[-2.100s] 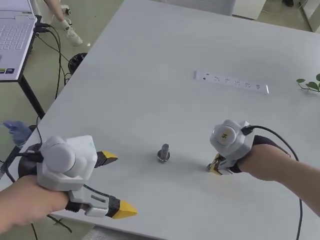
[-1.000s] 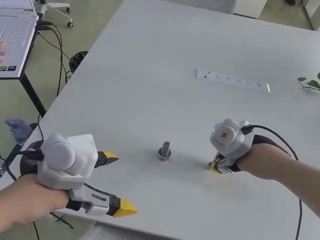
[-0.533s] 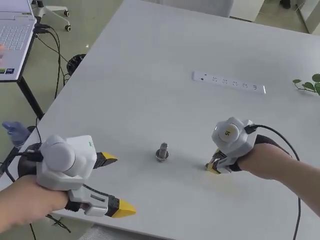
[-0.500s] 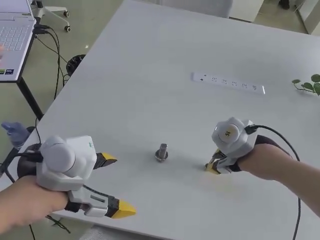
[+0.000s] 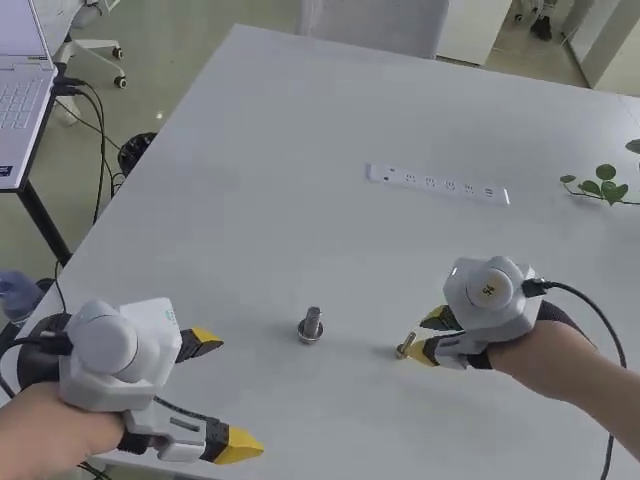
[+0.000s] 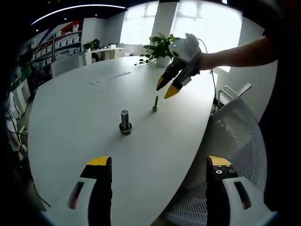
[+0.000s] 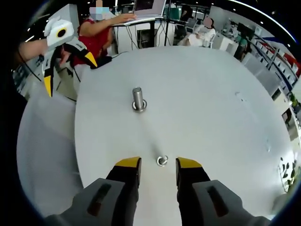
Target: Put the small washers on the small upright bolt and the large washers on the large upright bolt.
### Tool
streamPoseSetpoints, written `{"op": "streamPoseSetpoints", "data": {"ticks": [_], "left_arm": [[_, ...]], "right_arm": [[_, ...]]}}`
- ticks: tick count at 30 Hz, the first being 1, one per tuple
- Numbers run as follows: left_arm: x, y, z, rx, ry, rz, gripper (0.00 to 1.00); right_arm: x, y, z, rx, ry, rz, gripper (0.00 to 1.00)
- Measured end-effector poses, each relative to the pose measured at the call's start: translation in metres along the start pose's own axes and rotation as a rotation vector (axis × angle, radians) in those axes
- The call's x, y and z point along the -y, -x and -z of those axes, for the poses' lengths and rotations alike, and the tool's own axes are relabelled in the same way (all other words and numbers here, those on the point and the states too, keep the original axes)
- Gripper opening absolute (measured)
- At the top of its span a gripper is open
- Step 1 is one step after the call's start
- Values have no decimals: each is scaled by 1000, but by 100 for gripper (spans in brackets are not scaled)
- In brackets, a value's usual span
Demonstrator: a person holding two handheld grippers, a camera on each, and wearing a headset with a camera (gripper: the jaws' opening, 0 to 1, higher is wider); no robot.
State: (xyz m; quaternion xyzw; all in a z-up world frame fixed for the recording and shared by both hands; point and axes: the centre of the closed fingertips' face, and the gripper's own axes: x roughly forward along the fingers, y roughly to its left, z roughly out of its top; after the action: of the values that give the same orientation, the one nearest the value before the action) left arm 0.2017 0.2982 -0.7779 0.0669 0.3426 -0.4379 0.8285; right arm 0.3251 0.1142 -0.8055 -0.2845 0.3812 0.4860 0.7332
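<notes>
A large upright bolt point(image 5: 311, 326) stands on the white table point(image 5: 300, 150) with a ring at its foot. A small upright bolt point(image 5: 404, 349) stands to its right. My right gripper point(image 5: 427, 337) is open just right of the small bolt. In the right gripper view the small bolt point(image 7: 162, 161) sits just ahead of the gap in my right gripper point(image 7: 158, 163), untouched, with the large bolt point(image 7: 138, 100) farther off. My left gripper point(image 5: 222, 395) hangs wide open over the table's near edge, holding nothing. The left gripper view has both bolts point(image 6: 125, 122) point(image 6: 155, 103) ahead of it.
A white power strip point(image 5: 437, 185) lies mid-table, beyond the bolts. Plant leaves point(image 5: 600, 185) reach in at the right edge. A laptop point(image 5: 15, 60) on a stand and cables are off the table's left side. A mesh chair point(image 6: 235, 122) stands by the near edge.
My right gripper has drawn back to the right from the spot it was pressed against, and the small bolt now stands free there. The left gripper has barely moved. The head camera has shifted.
</notes>
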Motion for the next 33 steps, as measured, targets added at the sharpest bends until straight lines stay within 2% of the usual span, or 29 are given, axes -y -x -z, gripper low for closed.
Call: {"op": "streamPoseSetpoints", "data": {"ticks": [4,7,10,17,23,28,33], "left_arm": [[0,0,-1,0,-5,0,82],[-1,1,-2,0,-6,-5,82],[-2,2,-4,10,4,-7,82],[-2,4,-8,36,22,-17,83],[-2,6,-14,71,39,-27,85],[-2,9,-18,100,60,-31,85],[-1,11,-19,111,71,-39,86]], "right_arm": [[1,9,-4,68,-38,9,37],[4,14,-1,84,-59,24,40],[4,23,-6,155,-89,30,42],[2,47,-13,279,-154,58,47],[-7,69,-5,348,-200,65,54],[-16,85,8,382,-242,62,59],[-29,97,18,433,-288,55,64]]}}
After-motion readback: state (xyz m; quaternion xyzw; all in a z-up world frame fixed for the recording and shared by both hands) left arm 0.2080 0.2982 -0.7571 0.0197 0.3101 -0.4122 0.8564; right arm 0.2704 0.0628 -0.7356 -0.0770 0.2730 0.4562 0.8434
